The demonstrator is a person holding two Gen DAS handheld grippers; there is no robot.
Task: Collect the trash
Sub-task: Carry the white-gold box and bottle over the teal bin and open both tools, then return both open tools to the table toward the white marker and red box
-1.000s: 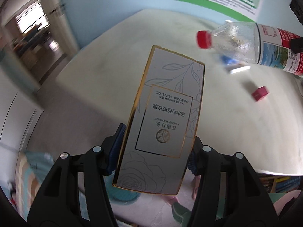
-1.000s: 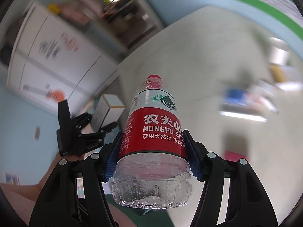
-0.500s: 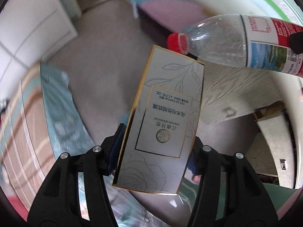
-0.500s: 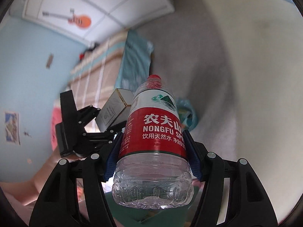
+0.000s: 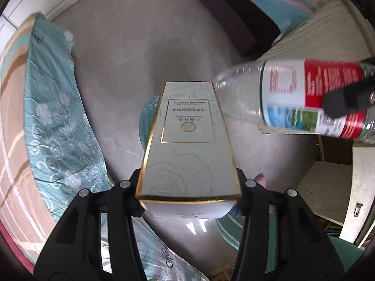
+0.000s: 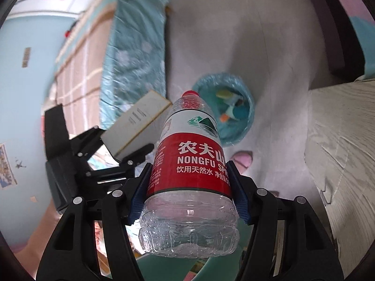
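Observation:
My left gripper point(image 5: 188, 190) is shut on a white perfume box with gold edges point(image 5: 188, 149), held over the floor. My right gripper point(image 6: 188, 187) is shut on an empty clear water bottle with a red label and red cap point(image 6: 189, 161). The bottle also shows in the left wrist view point(image 5: 302, 100), right of the box. The box and left gripper show in the right wrist view point(image 6: 138, 121), left of the bottle. A bin lined with a blue bag point(image 6: 236, 114) stands on the floor below, with some trash in it; the box hides most of it in the left wrist view point(image 5: 147, 117).
A bed with a teal flowered cover point(image 5: 58, 121) lies to the left. A pale wooden table point(image 6: 344, 154) is at the right. A pink slipper point(image 6: 243, 160) lies on the grey floor point(image 5: 131, 53) near the bin.
Both grippers have swung from the tabletop down toward the floor. The lined bin has come into view beneath them. The box now points forward and down.

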